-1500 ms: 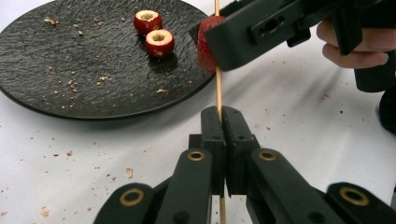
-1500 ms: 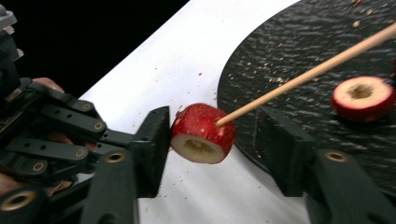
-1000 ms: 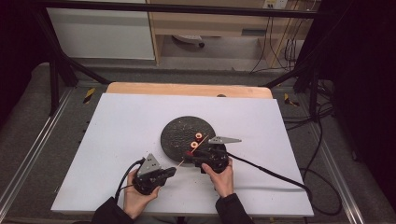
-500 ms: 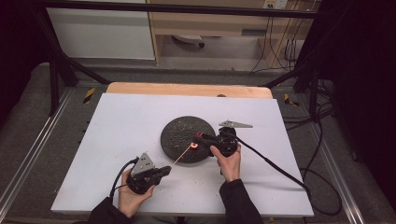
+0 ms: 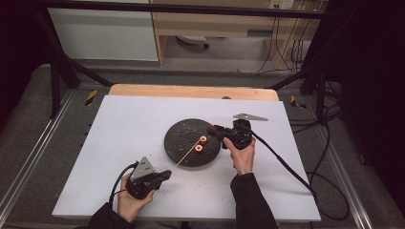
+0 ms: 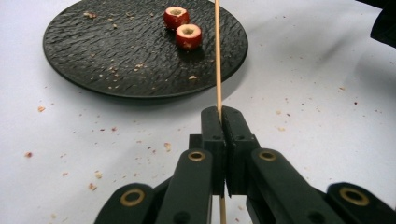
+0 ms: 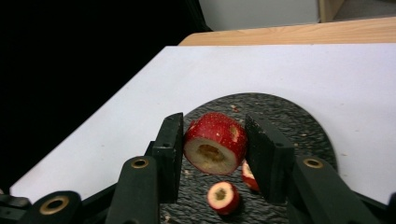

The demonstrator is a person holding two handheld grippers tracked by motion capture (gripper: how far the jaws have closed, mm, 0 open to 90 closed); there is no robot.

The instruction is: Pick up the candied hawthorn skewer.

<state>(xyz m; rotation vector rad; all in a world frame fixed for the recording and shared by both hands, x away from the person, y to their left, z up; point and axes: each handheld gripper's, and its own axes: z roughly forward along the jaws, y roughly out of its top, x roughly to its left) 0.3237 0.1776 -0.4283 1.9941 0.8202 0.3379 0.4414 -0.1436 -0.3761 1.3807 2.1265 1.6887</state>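
A black round plate (image 5: 184, 136) lies mid-table with two red cored fruit pieces (image 5: 203, 140) on it, seen close as fruit pieces (image 6: 188, 36) in the left gripper view. My left gripper (image 5: 167, 172) sits near the table's front edge, its jaws (image 6: 222, 114) shut on a thin wooden skewer (image 6: 217, 56) that slants over the plate's near rim. My right gripper (image 5: 212, 129) hovers at the plate's right rim. It is shut on a third red cored fruit piece (image 7: 215, 142), hollow side facing the camera, above the two others (image 7: 223, 197).
Crumbs are scattered over the white tabletop (image 5: 129, 124) and the plate (image 6: 93, 51). A wooden strip (image 5: 191, 90) runs along the table's far edge. Black cables (image 5: 286, 164) trail from the right gripper across the right side of the table.
My right gripper has moved away from me and to the right, off the plate's middle, carrying a fruit piece. The left gripper with the skewer has barely shifted.
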